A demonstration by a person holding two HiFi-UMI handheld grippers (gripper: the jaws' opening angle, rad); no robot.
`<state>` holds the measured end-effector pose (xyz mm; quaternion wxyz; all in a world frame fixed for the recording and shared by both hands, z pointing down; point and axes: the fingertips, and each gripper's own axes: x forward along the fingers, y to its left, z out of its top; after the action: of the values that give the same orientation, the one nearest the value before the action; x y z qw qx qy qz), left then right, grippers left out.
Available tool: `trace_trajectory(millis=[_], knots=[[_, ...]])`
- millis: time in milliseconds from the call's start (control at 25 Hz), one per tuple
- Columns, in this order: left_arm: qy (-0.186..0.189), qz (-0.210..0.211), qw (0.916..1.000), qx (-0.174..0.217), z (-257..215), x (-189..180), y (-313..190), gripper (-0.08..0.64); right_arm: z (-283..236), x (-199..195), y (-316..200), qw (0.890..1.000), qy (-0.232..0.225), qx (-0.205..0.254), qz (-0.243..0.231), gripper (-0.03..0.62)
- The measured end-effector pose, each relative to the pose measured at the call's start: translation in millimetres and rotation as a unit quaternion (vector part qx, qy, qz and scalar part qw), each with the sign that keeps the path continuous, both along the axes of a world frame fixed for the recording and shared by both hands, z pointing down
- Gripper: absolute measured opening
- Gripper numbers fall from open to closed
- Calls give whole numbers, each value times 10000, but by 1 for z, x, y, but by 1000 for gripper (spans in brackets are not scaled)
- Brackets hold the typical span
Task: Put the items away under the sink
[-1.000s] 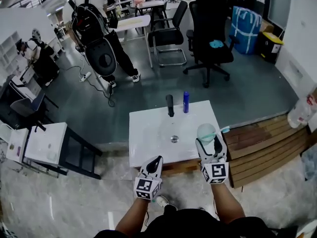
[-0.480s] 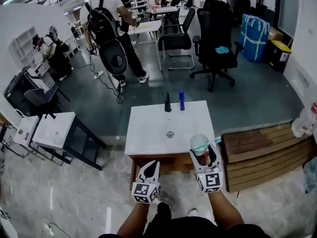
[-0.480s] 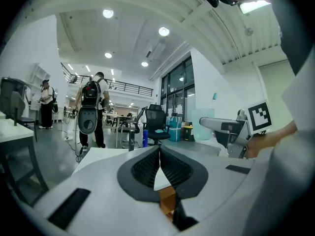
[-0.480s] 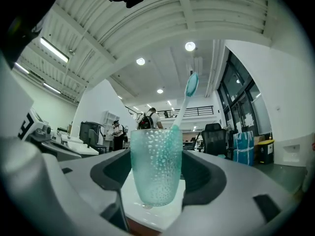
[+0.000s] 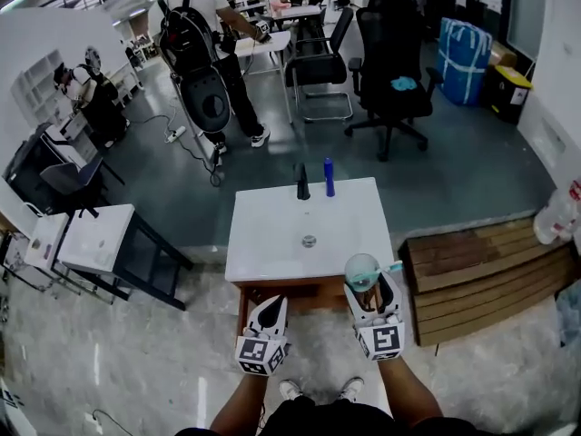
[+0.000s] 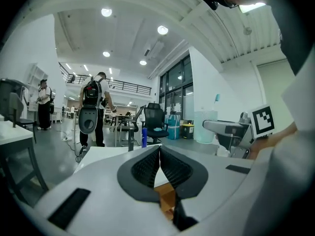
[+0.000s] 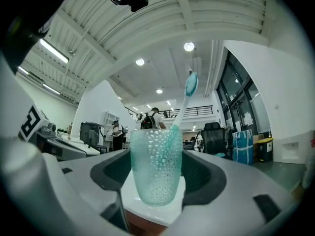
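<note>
The left gripper (image 5: 272, 305), pressed together and empty, is being pulled back from the sink (image 5: 272, 243). The cup (image 5: 362, 269) with the toothbrush (image 5: 393, 266) is being pinched by the right gripper (image 5: 370, 291) and drawn back to the sink's front edge, likely for the cupboard (image 5: 300, 296) underneath.

Round ceiling lamps (image 6: 106, 12) light my views brightly and evenly, the white sink top (image 5: 272, 243) nearly washed out, shadows soft, edges fisheye-bent with black corners.
</note>
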<state>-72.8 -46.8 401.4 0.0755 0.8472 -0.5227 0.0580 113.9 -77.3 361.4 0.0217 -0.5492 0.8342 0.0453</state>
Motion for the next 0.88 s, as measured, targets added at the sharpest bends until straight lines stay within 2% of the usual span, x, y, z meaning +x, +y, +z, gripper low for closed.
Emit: trace_trajectory(millis=[280, 520, 640, 880], knots=[[-22, 210, 9998, 68, 21, -17, -13, 21, 21, -25, -7, 9999, 59, 118, -54, 328], [10, 213, 9995, 234, 71, -25, -21, 21, 80, -41, 2, 9999, 21, 124, -27, 328], [41, 212, 9996, 201, 113, -25, -26, 21, 127, -42, 3, 10000, 41, 67, -1, 328], [-61, 338, 9994, 40, 237, -25, -34, 21, 250, -46, -8, 9999, 69, -81, 64, 328]])
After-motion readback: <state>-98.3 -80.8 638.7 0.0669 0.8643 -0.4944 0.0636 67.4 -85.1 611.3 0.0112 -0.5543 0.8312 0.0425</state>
